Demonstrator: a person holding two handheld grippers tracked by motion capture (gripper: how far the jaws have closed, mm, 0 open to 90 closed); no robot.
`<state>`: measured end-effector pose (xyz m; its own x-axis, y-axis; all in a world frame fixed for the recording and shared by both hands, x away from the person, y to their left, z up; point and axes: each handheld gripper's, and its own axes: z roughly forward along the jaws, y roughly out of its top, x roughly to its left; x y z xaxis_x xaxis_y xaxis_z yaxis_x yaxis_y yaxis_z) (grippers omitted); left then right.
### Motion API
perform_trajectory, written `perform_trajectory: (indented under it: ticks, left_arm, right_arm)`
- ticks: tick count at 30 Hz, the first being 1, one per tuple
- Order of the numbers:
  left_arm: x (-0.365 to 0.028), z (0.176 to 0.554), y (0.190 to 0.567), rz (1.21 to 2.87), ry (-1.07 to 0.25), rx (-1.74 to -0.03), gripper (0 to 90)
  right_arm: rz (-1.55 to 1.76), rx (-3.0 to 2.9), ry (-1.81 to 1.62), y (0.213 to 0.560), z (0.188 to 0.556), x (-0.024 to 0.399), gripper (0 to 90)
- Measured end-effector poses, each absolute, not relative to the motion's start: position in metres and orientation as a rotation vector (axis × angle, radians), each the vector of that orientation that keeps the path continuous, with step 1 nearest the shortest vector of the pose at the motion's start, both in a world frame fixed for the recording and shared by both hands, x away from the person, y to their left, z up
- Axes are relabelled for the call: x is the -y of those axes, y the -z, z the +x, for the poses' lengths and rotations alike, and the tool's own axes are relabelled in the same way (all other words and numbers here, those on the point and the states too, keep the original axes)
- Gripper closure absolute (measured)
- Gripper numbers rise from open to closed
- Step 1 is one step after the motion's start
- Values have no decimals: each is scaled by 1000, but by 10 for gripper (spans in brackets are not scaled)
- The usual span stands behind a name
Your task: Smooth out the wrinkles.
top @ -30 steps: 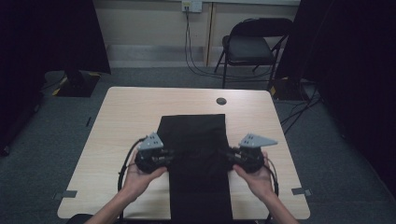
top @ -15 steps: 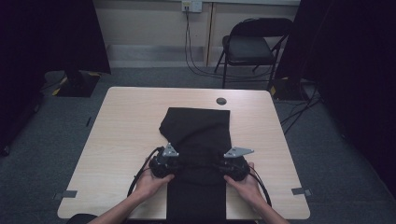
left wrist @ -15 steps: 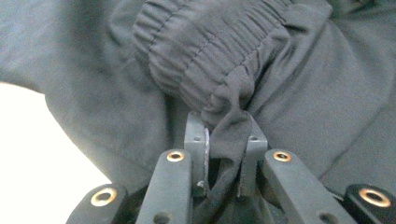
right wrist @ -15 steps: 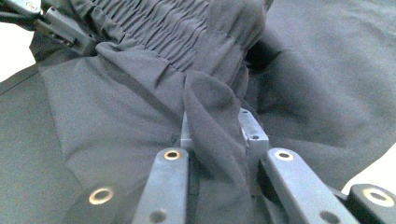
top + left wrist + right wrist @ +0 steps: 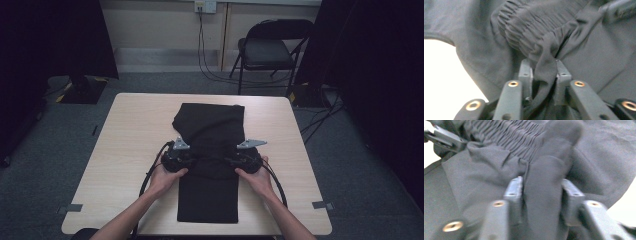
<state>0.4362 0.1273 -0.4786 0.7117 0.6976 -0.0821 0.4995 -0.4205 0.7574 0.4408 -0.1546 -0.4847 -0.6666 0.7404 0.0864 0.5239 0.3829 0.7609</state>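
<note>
A black garment (image 5: 210,125) lies lengthwise down the middle of the table, with its gathered elastic waistband (image 5: 524,27) (image 5: 506,135) bunched across its middle. My left gripper (image 5: 192,159) (image 5: 543,67) is at the waistband's left end. Its jaws have just been opening, and a loose fold of cloth still hangs between them. My right gripper (image 5: 231,161) (image 5: 541,185) is at the waistband's right end. Its jaws have also just been opening, with a thick roll of cloth lying between the fingers. Each gripper view shows the other gripper (image 5: 619,10) (image 5: 444,138) across the waistband.
The light wooden table (image 5: 135,130) shows bare wood on both sides of the garment. A folding chair (image 5: 267,50) stands beyond the far edge. Cables trail from both grippers along the person's forearms. Dark curtains hang at left and right.
Both hands have moved inward toward each other and lower, onto the garment's middle. The waistband now lies bunched between them and the garment looks shorter.
</note>
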Motion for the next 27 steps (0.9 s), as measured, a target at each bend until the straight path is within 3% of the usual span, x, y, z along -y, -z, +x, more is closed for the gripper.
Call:
perform_trajectory:
  ticks: [5, 8, 11, 14, 16, 21, 27]
  left_arm:
    - [-132, 444, 467, 2036, -274, -905, 505]
    - [-129, 449, 475, 2045, -251, -929, 457]
    - [-128, 450, 484, 2083, -253, -940, 574]
    - [-135, 445, 477, 2103, -230, -891, 699]
    - [-138, 438, 469, 2117, -219, -848, 712]
    - [-145, 418, 451, 2087, -206, -785, 552]
    - [-153, 427, 446, 2011, -290, -870, 539]
  right_arm:
    - [1116, -2370, -1185, 474, 444, 155, 434]
    - [1134, -2343, -1202, 468, 451, 152, 391]
    - [1180, -2304, -1244, 467, 458, 152, 396]
    - [1189, -2328, -1232, 470, 460, 152, 528]
    - [1162, -2333, -1256, 469, 453, 154, 621]
    - [1079, -2358, -1278, 461, 432, 159, 674]
    - [1065, -2380, -1256, 468, 415, 164, 685]
